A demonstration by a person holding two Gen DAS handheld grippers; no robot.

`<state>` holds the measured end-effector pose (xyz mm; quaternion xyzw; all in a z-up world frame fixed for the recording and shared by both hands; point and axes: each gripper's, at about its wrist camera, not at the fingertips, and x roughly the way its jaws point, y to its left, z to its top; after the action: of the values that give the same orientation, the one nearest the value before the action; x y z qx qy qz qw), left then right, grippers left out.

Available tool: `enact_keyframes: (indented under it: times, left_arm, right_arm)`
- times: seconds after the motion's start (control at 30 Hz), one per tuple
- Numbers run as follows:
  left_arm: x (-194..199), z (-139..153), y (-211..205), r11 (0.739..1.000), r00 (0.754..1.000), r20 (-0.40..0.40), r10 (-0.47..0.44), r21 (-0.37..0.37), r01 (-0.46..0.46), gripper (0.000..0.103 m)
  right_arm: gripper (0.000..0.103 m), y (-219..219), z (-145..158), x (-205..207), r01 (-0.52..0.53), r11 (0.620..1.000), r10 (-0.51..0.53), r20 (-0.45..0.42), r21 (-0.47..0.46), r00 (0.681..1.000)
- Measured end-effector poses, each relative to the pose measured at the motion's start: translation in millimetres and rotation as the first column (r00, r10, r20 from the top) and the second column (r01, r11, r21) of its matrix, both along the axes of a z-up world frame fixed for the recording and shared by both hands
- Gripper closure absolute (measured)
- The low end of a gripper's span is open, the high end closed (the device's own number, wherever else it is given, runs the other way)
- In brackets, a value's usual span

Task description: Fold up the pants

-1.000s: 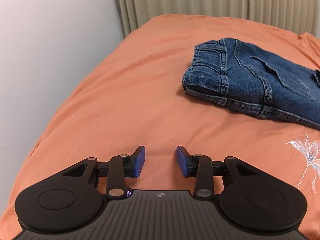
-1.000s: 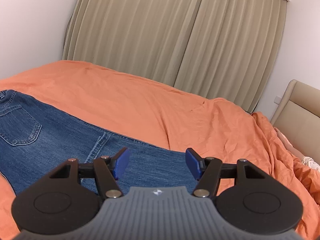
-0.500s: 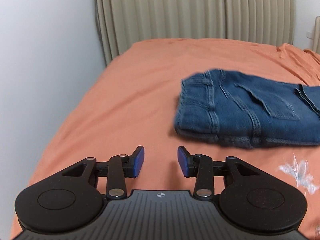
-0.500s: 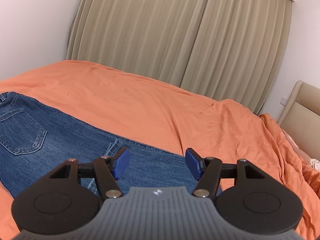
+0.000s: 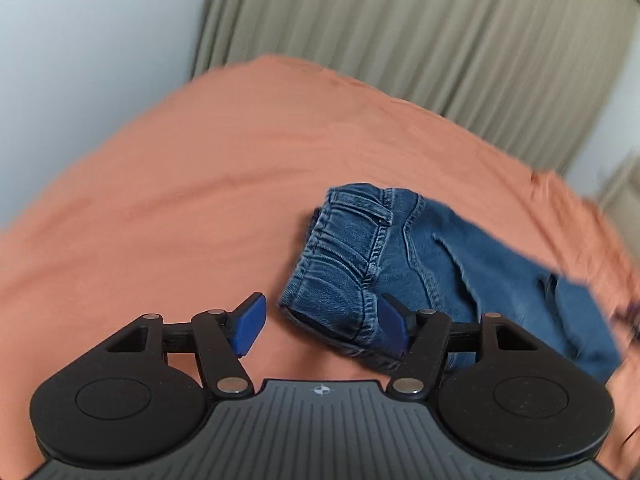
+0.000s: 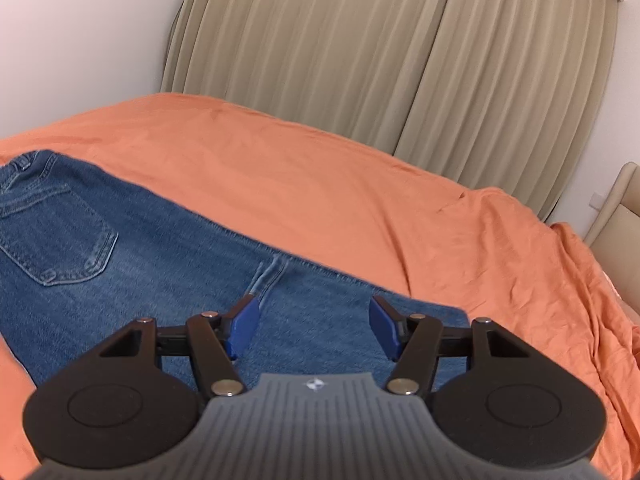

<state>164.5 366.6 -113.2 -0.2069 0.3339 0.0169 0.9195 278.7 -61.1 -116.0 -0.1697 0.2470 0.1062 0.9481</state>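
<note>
I have both claws open now, and neither one holds anything. The left claw [image 5: 318, 326] is low and close to the waistband corner of the jeans [image 5: 404, 264], with its right pad just at the denim and its left pad over the bare orange bedcover [image 5: 192, 184]. The jeans lie flat on the bed, already folded lengthwise I think, with the back pocket up. The right claw [image 6: 312, 326] hovers above the leg part of the jeans [image 6: 168, 264], near the hem end.

My worry is the left side. The waistband there is thick, several layers together, and if I close on the top layer only, the stack can slide apart when I lift. I could also pinch the bedcover together with the denim and drag it. The left view is blurred, so I cannot judge the depth well.
</note>
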Motion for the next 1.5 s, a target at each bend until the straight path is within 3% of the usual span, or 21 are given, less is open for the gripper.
enact_keyframes:
  times: [0.13,0.27,0.37,0.53,0.67,0.77,0.83,0.9,1.0,1.13,1.27,1.4,1.5]
  left_arm:
    - [11.2,-26.0,17.1,0.969,0.993,-0.056,0.103,-0.218,-0.113,0.028]
    - [23.1,-48.4,24.1,0.927,0.984,-0.081,0.158,-0.331,-0.176,0.028]
    - [32.6,-60.6,26.2,0.899,0.978,-0.094,0.185,-0.385,-0.207,0.031]
    - [47.2,-70.3,23.3,0.888,0.971,-0.116,0.209,-0.393,-0.238,0.043]
    - [57.2,-71.1,24.0,0.868,0.964,-0.143,0.226,-0.418,-0.266,0.061]
    - [60.2,-61.1,18.9,0.875,0.957,-0.149,0.251,-0.387,-0.29,0.076]
    - [58.0,-46.8,13.1,0.888,0.953,-0.125,0.275,-0.348,-0.301,0.082]
    - [55.9,-30.7,6.5,0.897,0.954,-0.095,0.285,-0.324,-0.3,0.083]
    - [52.6,-3.0,-6.6,0.915,0.957,-0.049,0.286,-0.284,-0.288,0.085]
    - [48.5,42.2,-25.9,0.934,0.962,0.028,0.273,-0.247,-0.258,0.087]
    - [50.3,86.1,-58.8,0.964,0.969,0.099,0.224,-0.17,-0.205,0.087]
    - [54.0,124.9,-97.6,0.983,0.972,0.162,0.168,-0.095,-0.154,0.087]
    - [54.4,151.7,-142.6,0.992,0.969,0.22,0.109,0.033,-0.12,0.087]
  right_arm:
    - [0.046,4.5,-9.7,1.5,-0.021,1.0,0.021,-0.008,-0.005,1.0]
    - [0.046,8.1,-17.6,6.7,-0.043,0.999,0.044,-0.027,0.006,0.999]
    - [0.046,9.3,-24.3,10.2,-0.046,0.999,0.047,-0.051,0.018,0.998]
    - [0.047,7.2,-33.3,17.4,-0.047,0.998,0.05,-0.062,0.038,0.997]
    - [0.05,3.5,-36.8,18.8,-0.053,0.997,0.056,-0.065,0.051,0.996]
    - [0.057,-1.9,-38.7,20.6,-0.046,0.997,0.052,-0.086,0.064,0.995]
    - [0.067,-8.0,-39.3,23.6,-0.045,0.995,0.055,-0.114,0.088,0.992]
    - [0.083,-13.5,-39.8,25.7,-0.059,0.99,0.077,-0.148,0.127,0.986]
    - [0.1,-18.6,-42.1,29.4,-0.073,0.979,0.11,-0.193,0.19,0.975]
    - [0.103,-13.5,-51.7,33.4,-0.073,0.97,0.125,-0.216,0.232,0.968]
    - [0.103,-5.9,-77.3,54.8,-0.026,0.971,0.113,-0.36,0.238,0.926]
    - [0.103,-21.5,-63.8,55.0,-0.019,0.945,0.14,-0.349,0.328,0.927]
    - [0.103,-44.3,-44.6,43.7,-0.02,0.942,0.13,-0.308,0.336,0.942]
